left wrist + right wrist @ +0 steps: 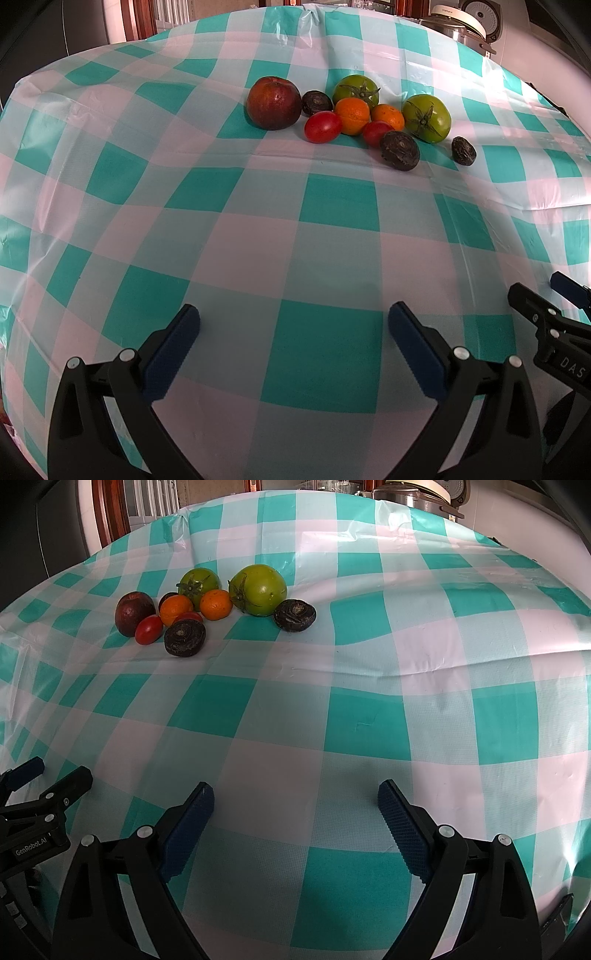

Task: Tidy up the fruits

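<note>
Table [258, 229] under a glossy teal-and-white checked plastic cloth, wrinkled, fills both views; nothing sorted yet. Left claw [293, 345] at 6 o'clock of the left wrist view, jaws spread wide, empty; right claw [295, 823] same at 6 o'clock of the right wrist view, wide apart, empty, both well short of the fruit. Fruit is one mixed cluster at 12 o'clock (left view), 11 o'clock (right view). Largest first: round dark-red apple [273, 102] on the cluster's left end; two green tomatoes with stems, one at the back [356, 90], one to the right [426, 117]; two small oranges [352, 115] [388, 116], touching in the middle; two oval red cherry tomatoes [322, 126] [376, 132] in front; three dark wrinkled round fruits, one behind the apple [316, 103], one at front [399, 150], one alone at 3 o'clock of the cluster [463, 150]. Best start is probably an outer piece: apple for the left claw, lone dark fruit for the right. Come in low, straddle only one piece, close gently on tomatoes, watch round fruit rolling on the slick cloth.
</note>
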`<state>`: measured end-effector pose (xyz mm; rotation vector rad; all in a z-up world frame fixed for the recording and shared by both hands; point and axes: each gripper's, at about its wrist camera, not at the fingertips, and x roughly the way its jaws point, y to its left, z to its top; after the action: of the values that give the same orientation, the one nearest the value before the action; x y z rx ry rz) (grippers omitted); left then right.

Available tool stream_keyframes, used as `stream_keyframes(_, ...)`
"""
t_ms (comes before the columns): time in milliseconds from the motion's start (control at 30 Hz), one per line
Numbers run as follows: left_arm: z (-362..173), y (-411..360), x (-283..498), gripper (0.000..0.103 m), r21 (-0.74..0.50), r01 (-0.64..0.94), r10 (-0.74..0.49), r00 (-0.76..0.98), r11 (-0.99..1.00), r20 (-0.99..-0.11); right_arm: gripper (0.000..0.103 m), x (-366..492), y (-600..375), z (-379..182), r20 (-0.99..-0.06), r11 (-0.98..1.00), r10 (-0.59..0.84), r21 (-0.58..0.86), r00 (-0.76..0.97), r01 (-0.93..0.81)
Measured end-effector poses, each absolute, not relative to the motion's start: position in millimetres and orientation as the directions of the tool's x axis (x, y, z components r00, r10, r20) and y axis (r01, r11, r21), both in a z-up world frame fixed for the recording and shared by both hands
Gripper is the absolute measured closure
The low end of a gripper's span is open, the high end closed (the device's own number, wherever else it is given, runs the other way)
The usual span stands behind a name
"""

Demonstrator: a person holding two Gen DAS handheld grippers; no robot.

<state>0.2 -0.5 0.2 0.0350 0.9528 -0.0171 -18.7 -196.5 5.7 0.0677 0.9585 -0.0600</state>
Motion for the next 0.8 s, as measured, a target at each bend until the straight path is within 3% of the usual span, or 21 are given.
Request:
stream_keyframes(333,0,0,0,0.001,0.022,0.030,0.001,0.579,0.999,-0.815,0.015,-12,-194,7,-0.818,0.997,-0.019,0.028,0.575,0.073)
stream_keyframes(667,0,2,1,0.001,0.018,0.028,-0.002,0.580,0.999,-0.815,0.016,56,-148,10,-0.826,0.991,0.101,0.032,0.555,-0.133)
stream_keyframes(800,-1,16,4,0.001,0.013,-0.075,0.054,0.577,0.997,-0.815,0.016,87,-133,12,-0.823,0.988,0.129,0.058,0.554,-0.143)
